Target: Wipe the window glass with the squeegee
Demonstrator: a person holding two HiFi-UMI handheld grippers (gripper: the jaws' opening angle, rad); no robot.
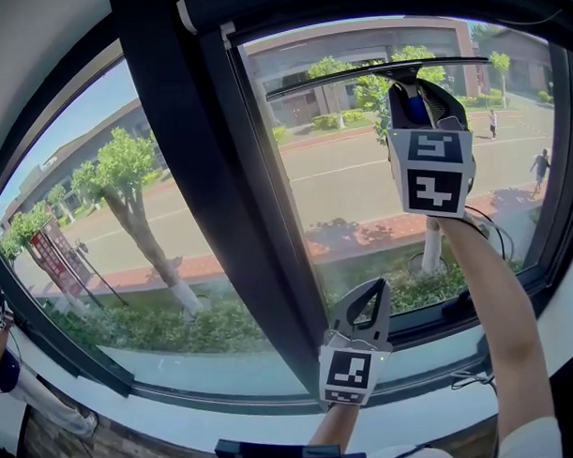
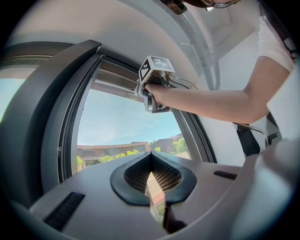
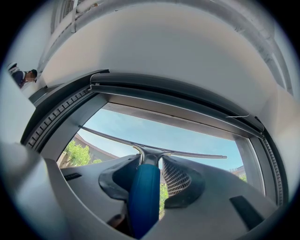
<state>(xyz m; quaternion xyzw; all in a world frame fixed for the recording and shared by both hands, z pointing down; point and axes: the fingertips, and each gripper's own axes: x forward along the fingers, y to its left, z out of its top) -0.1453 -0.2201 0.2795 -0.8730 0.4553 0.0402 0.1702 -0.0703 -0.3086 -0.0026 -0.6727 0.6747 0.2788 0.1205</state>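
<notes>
My right hand-held gripper [image 1: 415, 97] clamps the squeegee [image 1: 375, 72] by its blue handle, blade high on the window glass [image 1: 351, 184] at upper right, so most wiping seems left; my left hand-held gripper [image 1: 371, 295], lower centre, is closed, empty.

The squeegee [image 3: 144, 197] has a bright blue handle, a silvery metal neck and a thin dark blade. The right gripper [image 3: 151, 161] and left gripper [image 2: 151, 157] are both plain light grey, with black pads [image 3: 180, 180] in a fine mesh pattern on the jaws. The marker cube [image 1: 432, 171] on each is all black-and-white squares. The window frame [image 1: 219, 179] is near-black and the sill [image 1: 227, 418] is white. Outside there are green trees [image 1: 120, 173], brick-red paving [image 1: 362, 235] and pale blue sky [image 2: 122, 117].
</notes>
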